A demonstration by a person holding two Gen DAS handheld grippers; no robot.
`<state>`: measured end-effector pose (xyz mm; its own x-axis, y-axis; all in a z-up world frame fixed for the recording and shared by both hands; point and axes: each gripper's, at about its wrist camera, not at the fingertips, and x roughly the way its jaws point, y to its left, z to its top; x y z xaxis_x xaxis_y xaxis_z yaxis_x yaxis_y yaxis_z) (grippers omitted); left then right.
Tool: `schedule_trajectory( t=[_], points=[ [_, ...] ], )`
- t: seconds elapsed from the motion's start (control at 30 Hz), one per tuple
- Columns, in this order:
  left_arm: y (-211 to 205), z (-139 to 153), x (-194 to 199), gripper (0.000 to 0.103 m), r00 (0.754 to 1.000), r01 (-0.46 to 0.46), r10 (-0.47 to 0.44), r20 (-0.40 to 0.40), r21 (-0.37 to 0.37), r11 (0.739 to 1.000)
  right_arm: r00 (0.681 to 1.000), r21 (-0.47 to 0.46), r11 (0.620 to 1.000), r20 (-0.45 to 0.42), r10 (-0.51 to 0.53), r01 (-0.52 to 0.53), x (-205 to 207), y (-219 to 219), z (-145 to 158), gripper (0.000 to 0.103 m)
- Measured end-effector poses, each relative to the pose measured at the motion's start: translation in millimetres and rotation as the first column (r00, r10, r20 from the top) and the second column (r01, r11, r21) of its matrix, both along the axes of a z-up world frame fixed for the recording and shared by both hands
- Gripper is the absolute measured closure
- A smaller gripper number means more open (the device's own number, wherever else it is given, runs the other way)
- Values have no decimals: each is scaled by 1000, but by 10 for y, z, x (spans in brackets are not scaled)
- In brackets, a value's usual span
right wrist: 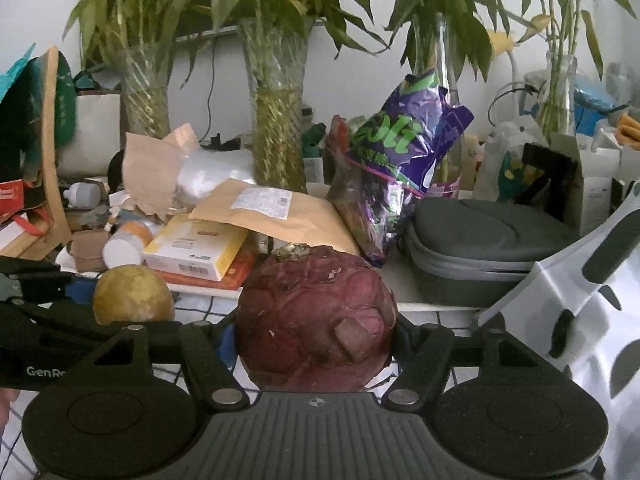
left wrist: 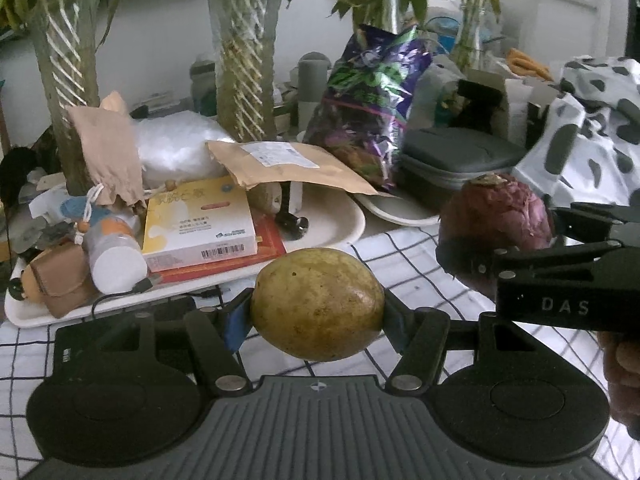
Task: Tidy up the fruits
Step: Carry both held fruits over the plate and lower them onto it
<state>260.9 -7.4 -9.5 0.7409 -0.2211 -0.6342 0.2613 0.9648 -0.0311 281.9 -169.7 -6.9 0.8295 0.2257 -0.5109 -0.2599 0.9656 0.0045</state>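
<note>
Midway, apparently — left gripper (left wrist: 318,312) clamping round yellow-green fruit (left wrist: 318,304), right gripper (right wrist: 316,332) clamping wrinkled dark-red fruit (right wrist: 316,320) — both lifted off checked tablecloth (left wrist: 400,248), neither placed yet.

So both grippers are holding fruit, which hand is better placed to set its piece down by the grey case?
Probably the right gripper: its purple fruit sits nearer the grey case; the left gripper, with the yellow fruit, faces the cluttered tray.

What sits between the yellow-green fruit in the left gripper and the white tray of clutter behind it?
Only bare checked tablecloth and a black cable at the white tray edge, behind the yellow-green fruit; left wrist view.
</note>
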Motion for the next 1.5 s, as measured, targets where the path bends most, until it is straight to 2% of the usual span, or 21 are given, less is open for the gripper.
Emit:
schedule_trajectory(
  t=[0.43, 0.7, 1.03, 1.5],
  points=[
    [68, 201, -549, 40, 1000, -2, 2, 10, -15, 1000, 1000, 15, 1000, 12, 16, -17, -634, -87, 183, 31],
    [34, 278, -988, 40, 999, 43, -43, 12, 5, 999, 998, 5, 998, 16, 58, -58, -1090, -45, 234, 31],
    [21, 287, -1456, 40, 998, 59, -59, 12, 18, 998, 996, 4, 997, 27, 80, -80, -1609, -25, 268, 31],
    [113, 275, -1944, 40, 999, 33, -33, 2, -15, 999, 996, 16, 996, 23, 88, -88, -2164, -19, 254, 31]
  ],
)
